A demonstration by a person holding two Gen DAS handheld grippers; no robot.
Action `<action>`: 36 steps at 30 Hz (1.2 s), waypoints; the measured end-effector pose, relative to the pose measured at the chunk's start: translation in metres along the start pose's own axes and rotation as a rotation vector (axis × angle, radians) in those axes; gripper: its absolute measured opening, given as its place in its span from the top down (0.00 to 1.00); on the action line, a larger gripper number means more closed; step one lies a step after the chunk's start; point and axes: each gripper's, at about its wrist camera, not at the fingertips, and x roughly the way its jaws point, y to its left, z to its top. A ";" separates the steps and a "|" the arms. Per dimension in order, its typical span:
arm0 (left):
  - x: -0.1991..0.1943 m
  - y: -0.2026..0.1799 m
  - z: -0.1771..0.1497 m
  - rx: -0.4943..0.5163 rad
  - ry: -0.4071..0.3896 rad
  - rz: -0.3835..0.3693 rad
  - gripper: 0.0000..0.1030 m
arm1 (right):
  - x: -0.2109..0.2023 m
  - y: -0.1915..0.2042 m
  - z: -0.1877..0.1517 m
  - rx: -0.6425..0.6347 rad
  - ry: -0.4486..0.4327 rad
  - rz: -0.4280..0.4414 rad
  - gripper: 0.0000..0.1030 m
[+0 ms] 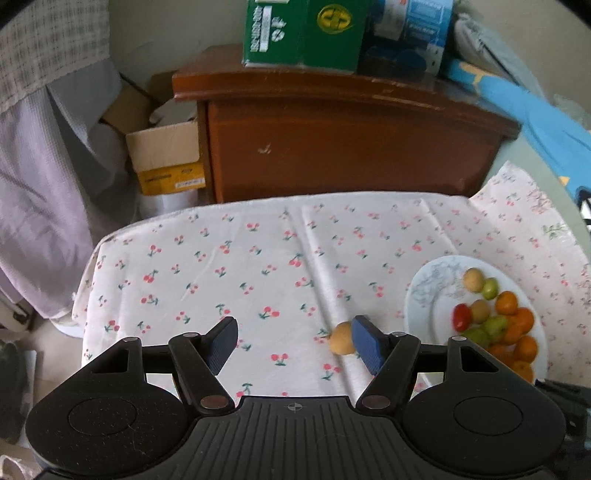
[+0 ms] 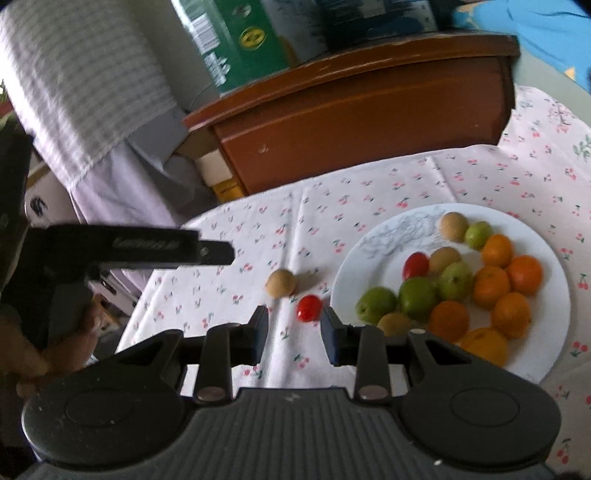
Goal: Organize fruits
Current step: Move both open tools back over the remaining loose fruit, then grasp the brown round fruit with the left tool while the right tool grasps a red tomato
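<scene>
A white plate (image 2: 376,229) on the cherry-print cloth holds several oranges, green fruits, tan fruits and a red tomato (image 2: 415,264). A loose tan fruit (image 2: 280,282) and a loose red tomato (image 2: 309,308) lie on the cloth left of the plate. My right gripper (image 2: 294,328) is open, its fingers either side of and just short of the loose tomato. My left gripper (image 1: 293,341) is open and empty above the cloth; the tan fruit (image 1: 341,342) lies just inside its right finger. The plate (image 1: 428,291) is at the right in the left wrist view.
A brown wooden cabinet (image 1: 343,144) stands behind the table, with a green box (image 1: 301,33) on top. Cardboard boxes (image 1: 166,155) and hanging cloth are at the left. The left gripper's body (image 2: 122,247) shows at the left of the right wrist view.
</scene>
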 end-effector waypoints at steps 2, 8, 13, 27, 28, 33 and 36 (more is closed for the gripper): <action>0.005 0.003 -0.001 -0.005 0.014 0.002 0.34 | 0.005 0.004 -0.004 -0.013 0.009 -0.004 0.68; 0.020 0.008 0.000 -0.023 0.047 -0.016 0.34 | 0.016 0.008 -0.010 0.002 0.019 -0.025 0.68; 0.031 0.005 0.002 -0.007 0.050 -0.021 0.34 | 0.029 0.008 -0.012 0.020 0.026 -0.052 0.68; 0.051 -0.002 0.001 0.009 0.062 -0.085 0.35 | 0.056 0.014 -0.012 0.019 -0.001 -0.153 0.69; 0.051 -0.002 0.001 0.009 0.062 -0.089 0.35 | 0.057 0.014 -0.012 0.014 -0.006 -0.156 0.69; 0.052 -0.005 0.000 0.017 0.049 -0.101 0.36 | 0.061 0.018 -0.012 -0.018 -0.021 -0.173 0.69; 0.050 -0.007 0.000 0.032 0.037 -0.116 0.35 | 0.063 0.020 -0.012 -0.034 -0.024 -0.172 0.69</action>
